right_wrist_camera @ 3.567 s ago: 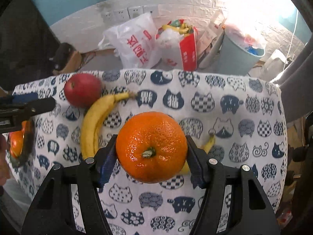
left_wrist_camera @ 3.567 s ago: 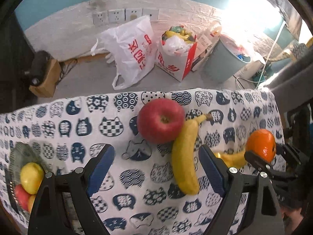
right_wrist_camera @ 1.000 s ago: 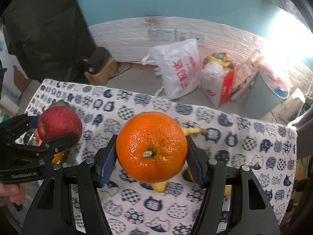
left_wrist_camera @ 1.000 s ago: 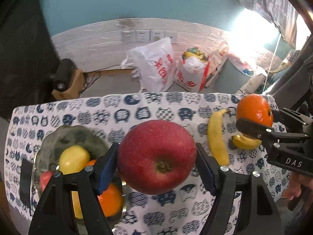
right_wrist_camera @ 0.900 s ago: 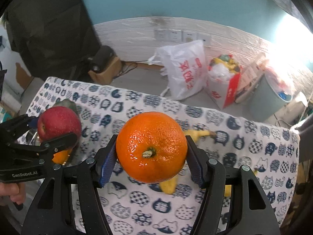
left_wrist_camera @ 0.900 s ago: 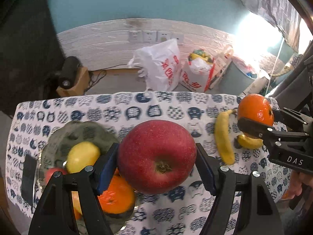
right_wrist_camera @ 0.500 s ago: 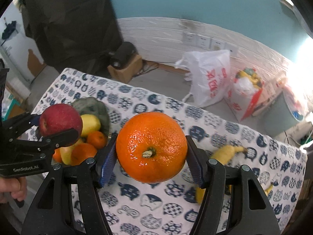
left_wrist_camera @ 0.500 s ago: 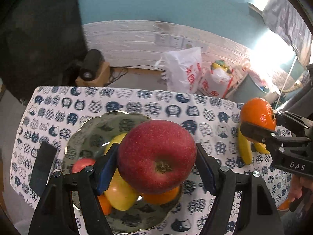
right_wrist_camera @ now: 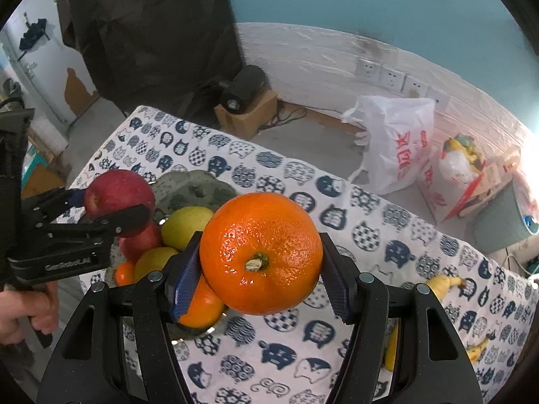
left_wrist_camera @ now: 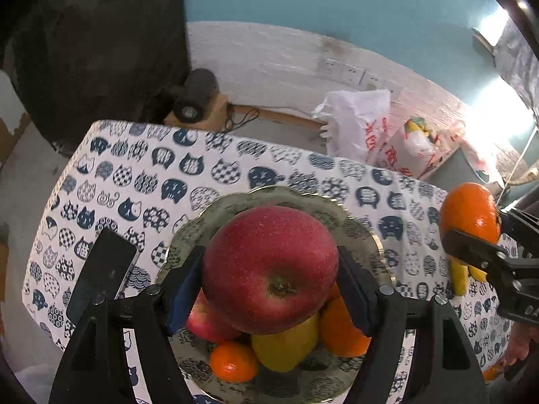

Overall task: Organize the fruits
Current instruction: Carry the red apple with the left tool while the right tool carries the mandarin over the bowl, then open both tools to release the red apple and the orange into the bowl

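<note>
My left gripper (left_wrist_camera: pixel 269 279) is shut on a big red apple (left_wrist_camera: pixel 269 269), held in the air right over the fruit bowl (left_wrist_camera: pixel 357 225). In the bowl lie a yellow fruit (left_wrist_camera: pixel 286 346), two oranges (left_wrist_camera: pixel 340 330) and a red apple (left_wrist_camera: pixel 209 323). My right gripper (right_wrist_camera: pixel 261 269) is shut on a large orange (right_wrist_camera: pixel 261 252), which hangs over the cloth just right of the bowl (right_wrist_camera: pixel 192 185). In the right wrist view the left gripper (right_wrist_camera: pixel 111 208) with its apple (right_wrist_camera: pixel 118 192) is at the left, above the bowl. Bananas (right_wrist_camera: pixel 441 284) lie on the cloth far right.
A dark phone (left_wrist_camera: pixel 101 276) lies on the cat-print tablecloth (left_wrist_camera: pixel 141 181) left of the bowl. Behind the table are a white plastic bag (right_wrist_camera: pixel 397 144), a red-and-white bag (right_wrist_camera: pixel 454 175), a grey bin (right_wrist_camera: pixel 505 222) and a speaker on a box (right_wrist_camera: pixel 242 101). A hand (right_wrist_camera: pixel 27 306) grips the left tool.
Both grippers have travelled left along the table with their fruit. The red apple now hangs over the bowl, and the orange has come up beside the bowl.
</note>
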Available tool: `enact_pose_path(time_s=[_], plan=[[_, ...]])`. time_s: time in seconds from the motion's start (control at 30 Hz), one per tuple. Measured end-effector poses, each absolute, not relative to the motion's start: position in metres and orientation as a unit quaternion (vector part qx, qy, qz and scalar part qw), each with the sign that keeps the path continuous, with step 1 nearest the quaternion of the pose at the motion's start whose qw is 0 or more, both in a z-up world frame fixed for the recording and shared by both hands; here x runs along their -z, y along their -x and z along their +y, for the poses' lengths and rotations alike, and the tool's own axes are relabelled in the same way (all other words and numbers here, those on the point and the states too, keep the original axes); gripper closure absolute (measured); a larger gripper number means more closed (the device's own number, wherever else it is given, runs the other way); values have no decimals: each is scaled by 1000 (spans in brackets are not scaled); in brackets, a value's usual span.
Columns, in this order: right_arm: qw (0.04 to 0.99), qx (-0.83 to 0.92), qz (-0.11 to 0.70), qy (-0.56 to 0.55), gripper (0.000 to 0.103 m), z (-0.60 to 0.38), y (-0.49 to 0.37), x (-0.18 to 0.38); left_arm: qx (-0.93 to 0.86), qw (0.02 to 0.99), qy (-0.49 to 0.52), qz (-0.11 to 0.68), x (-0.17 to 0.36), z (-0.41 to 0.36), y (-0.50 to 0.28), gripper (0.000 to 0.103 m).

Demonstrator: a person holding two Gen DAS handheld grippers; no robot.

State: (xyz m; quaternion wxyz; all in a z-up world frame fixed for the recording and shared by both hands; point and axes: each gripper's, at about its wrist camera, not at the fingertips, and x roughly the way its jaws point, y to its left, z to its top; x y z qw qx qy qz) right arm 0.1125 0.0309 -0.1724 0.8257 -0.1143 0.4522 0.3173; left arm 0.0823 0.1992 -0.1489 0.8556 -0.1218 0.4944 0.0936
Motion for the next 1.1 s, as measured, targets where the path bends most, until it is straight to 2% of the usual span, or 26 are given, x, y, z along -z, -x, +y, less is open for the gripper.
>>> enact_pose_path(time_s=[0.5,1.1], plan=[[798,-336,484,125,38,75,-118,205,-93,827,170,528,195,235,-100,27],[769,-353,513,145,38,105,-120,237,-105,825,182,524,181,239,-78,27]])
